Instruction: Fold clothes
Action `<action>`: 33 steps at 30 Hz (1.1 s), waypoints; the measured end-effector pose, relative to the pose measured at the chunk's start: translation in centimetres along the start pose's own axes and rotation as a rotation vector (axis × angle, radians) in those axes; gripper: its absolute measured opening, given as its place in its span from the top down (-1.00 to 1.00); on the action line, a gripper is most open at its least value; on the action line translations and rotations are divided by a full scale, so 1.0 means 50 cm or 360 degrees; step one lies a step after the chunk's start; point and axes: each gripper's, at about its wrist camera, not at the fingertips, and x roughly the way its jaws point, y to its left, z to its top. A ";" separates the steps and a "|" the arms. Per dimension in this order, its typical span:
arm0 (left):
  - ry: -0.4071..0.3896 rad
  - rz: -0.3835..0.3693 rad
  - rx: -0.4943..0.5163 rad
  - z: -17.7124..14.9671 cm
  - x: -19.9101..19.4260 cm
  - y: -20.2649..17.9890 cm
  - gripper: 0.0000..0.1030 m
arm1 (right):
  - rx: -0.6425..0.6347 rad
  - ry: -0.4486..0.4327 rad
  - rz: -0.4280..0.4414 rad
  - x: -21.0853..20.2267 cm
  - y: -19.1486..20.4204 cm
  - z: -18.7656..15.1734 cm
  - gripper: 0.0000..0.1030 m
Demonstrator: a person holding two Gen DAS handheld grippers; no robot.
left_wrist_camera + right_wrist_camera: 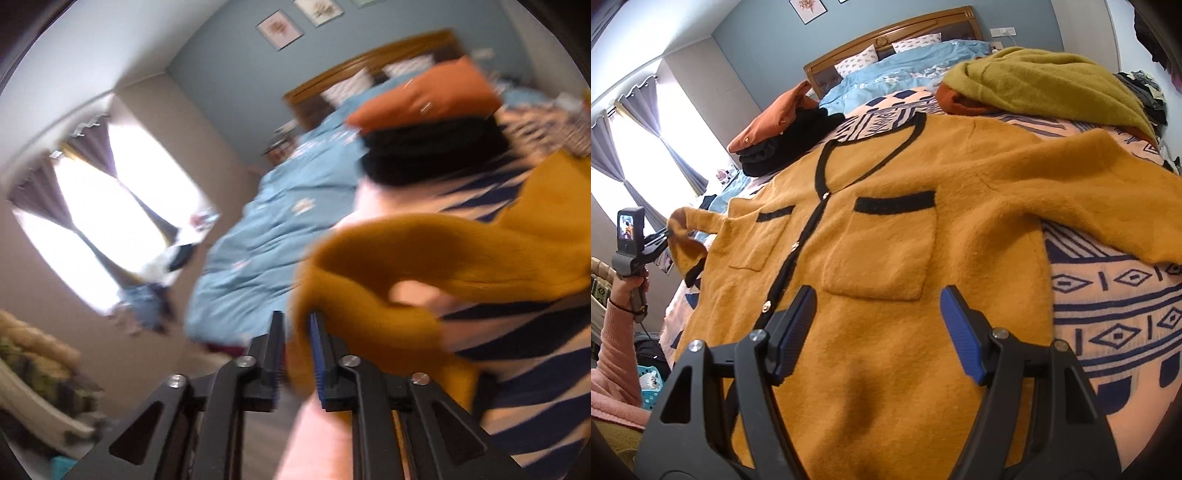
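Note:
A mustard cardigan [886,240] with black trim lies front up on the patterned bed cover [1108,295]. Its left sleeve [687,221] is lifted off the bed's edge at my left gripper [666,233]. In the blurred left wrist view the left gripper [295,317] has its jaws a little apart. The sleeve [424,258] drapes over the right finger and hangs into the gap, and the pads do not press on it. My right gripper [877,291] is open above the cardigan's lower front, with nothing between its fingers. The other sleeve [1108,192] lies spread to the right.
Folded orange and black clothes [775,129] are stacked at the cover's left, and an olive sweater [1052,85] lies over an orange garment at the far right. A blue duvet [277,221] and the headboard [886,29] lie beyond. A hand [628,284] in a pink sleeve holds the left gripper.

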 end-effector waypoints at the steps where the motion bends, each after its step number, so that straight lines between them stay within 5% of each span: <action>1: 0.0031 -0.0106 -0.0065 -0.010 0.000 0.006 -0.09 | 0.0002 -0.0004 -0.0005 -0.003 -0.002 0.000 -0.37; 2: 0.0055 -0.0279 -0.0139 -0.022 -0.005 0.011 -0.49 | 0.0004 -0.0008 -0.0012 -0.006 -0.005 0.001 -0.37; 3: 0.0059 -0.0468 -0.0203 -0.035 -0.014 0.015 -0.55 | 0.0007 -0.0013 -0.0033 -0.013 -0.011 -0.001 -0.37; 6: 0.0003 -0.1046 -0.0234 -0.076 -0.067 -0.001 -0.56 | 0.0038 -0.0027 -0.0065 -0.037 -0.035 -0.006 -0.38; 9: -0.0034 -0.1429 -0.0170 -0.114 -0.124 -0.041 -0.61 | 0.0121 -0.0042 -0.0060 -0.070 -0.071 -0.021 -0.61; 12: -0.0056 -0.1705 -0.0052 -0.148 -0.179 -0.086 -0.62 | 0.0199 -0.0043 -0.0026 -0.101 -0.106 -0.049 -0.63; 16: -0.0033 -0.1856 0.0068 -0.177 -0.221 -0.124 -0.64 | 0.0285 0.0004 0.0020 -0.124 -0.143 -0.102 -0.63; 21: 0.0044 -0.2094 0.0106 -0.200 -0.242 -0.166 -0.68 | 0.0245 -0.0020 0.0290 -0.125 -0.128 -0.137 -0.64; 28: 0.0020 -0.2209 0.0118 -0.222 -0.293 -0.214 -0.78 | 0.0066 0.0002 0.0594 -0.102 -0.065 -0.166 -0.63; 29: 0.0014 -0.2208 0.0115 -0.223 -0.298 -0.214 -0.76 | 0.0057 0.0022 0.0649 -0.102 -0.057 -0.171 -0.42; 30: 0.0007 -0.2205 0.0110 -0.222 -0.299 -0.215 -0.69 | 0.0071 0.0027 0.0682 -0.107 -0.055 -0.171 0.06; 31: -0.0001 -0.2211 0.0103 -0.220 -0.300 -0.213 -0.64 | 0.0085 0.0033 0.0715 -0.111 -0.053 -0.171 0.32; 33: -0.0022 -0.2243 0.0080 -0.219 -0.307 -0.198 -0.62 | 0.0091 -0.0023 0.0773 -0.141 -0.049 -0.168 0.48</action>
